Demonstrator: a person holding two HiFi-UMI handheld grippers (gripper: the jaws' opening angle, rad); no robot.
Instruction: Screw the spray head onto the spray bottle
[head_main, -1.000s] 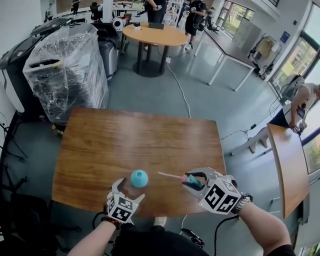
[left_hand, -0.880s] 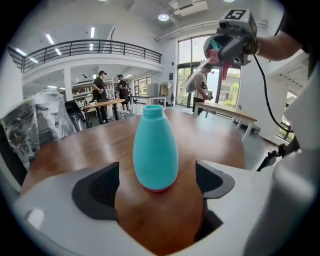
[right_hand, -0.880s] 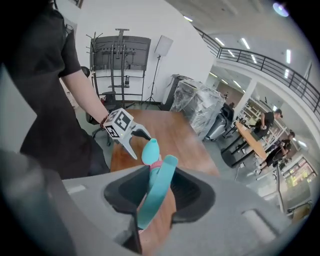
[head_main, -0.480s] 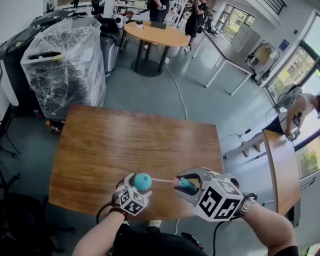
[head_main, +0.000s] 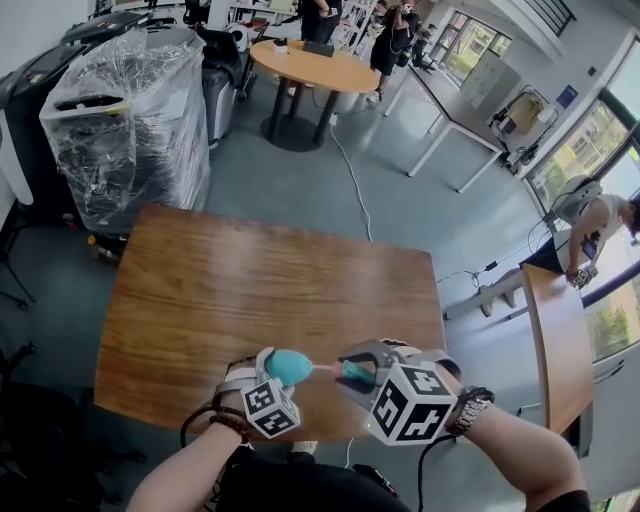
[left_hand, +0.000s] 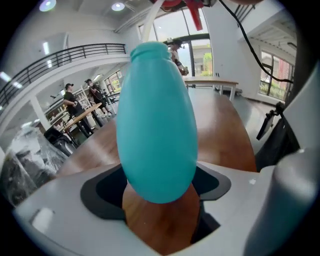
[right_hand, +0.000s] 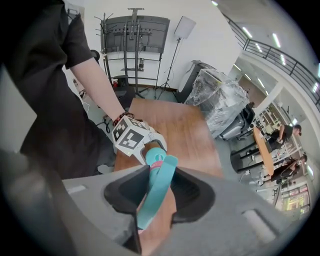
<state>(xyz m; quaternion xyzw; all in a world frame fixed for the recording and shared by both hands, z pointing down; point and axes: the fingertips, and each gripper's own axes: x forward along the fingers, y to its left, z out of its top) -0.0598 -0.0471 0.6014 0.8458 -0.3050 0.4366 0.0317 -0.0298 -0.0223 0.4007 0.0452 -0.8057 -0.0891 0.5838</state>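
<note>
Your left gripper (left_hand: 160, 192), its jaws wide and just closed tighter, grips the spray bottle (head_main: 289, 366) over the near edge of the table (head_main: 270, 290). The bottle's long axis is tilted, neck pointing right. Your right gripper (right_hand: 159, 192) pinches the spray head (head_main: 354, 373), its tube (head_main: 322, 369) aimed at that neck. It seems you are feeding the tube in; next, seat the head and twist.

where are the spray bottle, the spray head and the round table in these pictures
spray bottle (left_hand: 157, 120), left gripper view, middle of its teal body
spray head (right_hand: 156, 192), right gripper view, on its teal trigger
round table (head_main: 320, 72), head view, bare part of its top
</note>
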